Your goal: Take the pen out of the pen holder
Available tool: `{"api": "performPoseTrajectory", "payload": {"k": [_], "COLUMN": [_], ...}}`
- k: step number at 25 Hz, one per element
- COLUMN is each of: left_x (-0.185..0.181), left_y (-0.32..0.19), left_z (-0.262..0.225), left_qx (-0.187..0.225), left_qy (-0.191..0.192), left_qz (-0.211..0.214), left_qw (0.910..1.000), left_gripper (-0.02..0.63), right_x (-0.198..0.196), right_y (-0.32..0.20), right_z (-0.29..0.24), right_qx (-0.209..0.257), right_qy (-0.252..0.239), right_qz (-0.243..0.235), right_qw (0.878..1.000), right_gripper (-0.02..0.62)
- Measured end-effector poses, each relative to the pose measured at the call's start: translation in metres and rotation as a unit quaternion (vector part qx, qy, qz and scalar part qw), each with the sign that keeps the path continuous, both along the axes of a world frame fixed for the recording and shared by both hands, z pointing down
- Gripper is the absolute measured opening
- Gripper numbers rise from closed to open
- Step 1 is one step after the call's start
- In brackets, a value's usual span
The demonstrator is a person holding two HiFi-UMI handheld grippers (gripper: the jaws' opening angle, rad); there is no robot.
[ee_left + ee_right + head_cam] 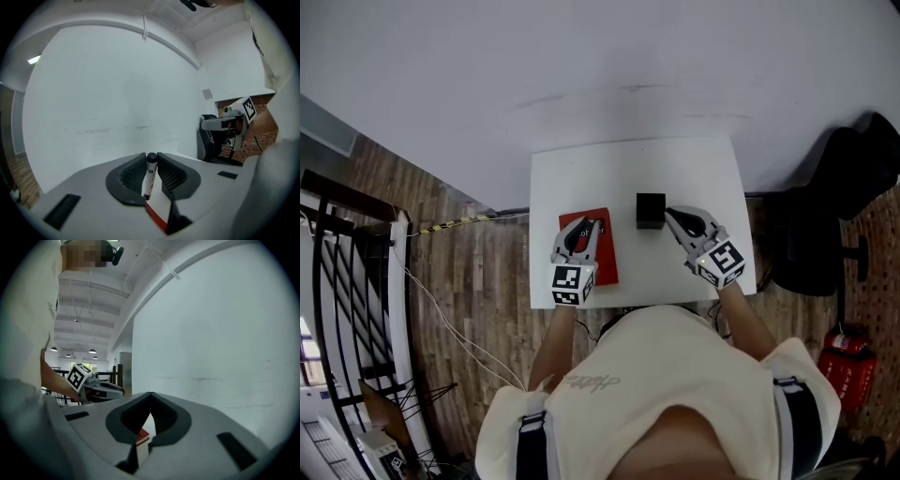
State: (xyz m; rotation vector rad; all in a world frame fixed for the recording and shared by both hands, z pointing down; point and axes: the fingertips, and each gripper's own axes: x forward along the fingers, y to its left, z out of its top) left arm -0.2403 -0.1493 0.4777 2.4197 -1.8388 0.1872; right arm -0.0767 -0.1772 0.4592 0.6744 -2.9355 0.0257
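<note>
A black cube-shaped pen holder (650, 210) stands on the white table (712, 169), near its middle. To its left, my left gripper (585, 225) hovers over a red book (606, 262). In the left gripper view the left gripper (151, 157) is shut on a white pen (149, 178) with a black cap, which stands nearly upright between the pads. My right gripper (669, 213) is just right of the holder, its tips close to the holder's side. In the right gripper view the right gripper (150, 394) has its tips together and holds nothing.
A black office chair (853, 178) stands right of the table and a red fire extinguisher (844, 366) is on the wood floor behind it. A dark railing (337, 281) and loose cables lie to the left. A white wall rises behind the table.
</note>
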Motion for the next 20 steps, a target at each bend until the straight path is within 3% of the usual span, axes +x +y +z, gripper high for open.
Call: {"api": "performPoseTrajectory", "payload": {"k": [20], "left_x": [0.015], "left_y": [-0.020], "left_z": [-0.009], "left_qx": [0.007], "left_qy": [-0.009], "left_qz": [0.004], "left_qw": [0.9999], "left_gripper": [0.086], "right_x": [0.019], "right_y": [-0.016], "right_z": [-0.008], "right_qx": [0.006], "right_qy": [-0.013], "right_qz": [0.013], "right_qw": [1.000], "right_gripper": [0.008]}}
